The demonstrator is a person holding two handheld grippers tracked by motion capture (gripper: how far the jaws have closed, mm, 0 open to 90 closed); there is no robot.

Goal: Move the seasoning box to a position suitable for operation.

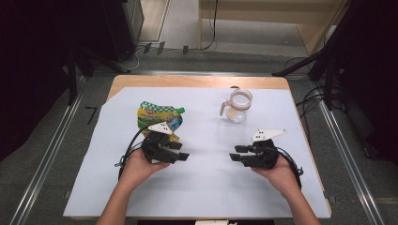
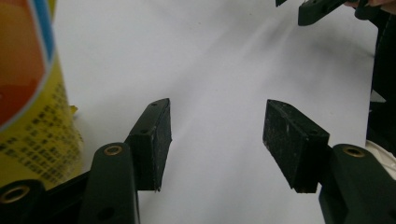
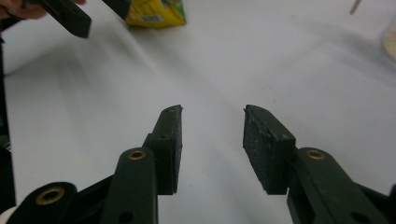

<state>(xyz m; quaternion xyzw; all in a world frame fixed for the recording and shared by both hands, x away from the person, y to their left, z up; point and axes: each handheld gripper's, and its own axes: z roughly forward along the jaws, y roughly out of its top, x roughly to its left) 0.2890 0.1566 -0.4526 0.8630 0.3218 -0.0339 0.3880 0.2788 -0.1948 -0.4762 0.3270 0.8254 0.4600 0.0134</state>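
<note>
Holding both tools low over the white sheet (image 1: 206,187) on the table (image 1: 197,81), I am keeping each one released with nothing between its jaws. I am pointing the left tool (image 1: 180,152) toward the right tool (image 1: 237,153), the two facing each other across bare sheet. The yellow-green pouch (image 1: 158,116) is lying just beyond and beside the left tool, apparently untouched. The glass pitcher (image 1: 237,105) is standing upright farther back, well apart from the right tool.

A yellow-green spouted pouch (image 1: 158,117) is seen lying flat on the white-covered tabletop (image 1: 206,187), left of centre in the high view.
</note>
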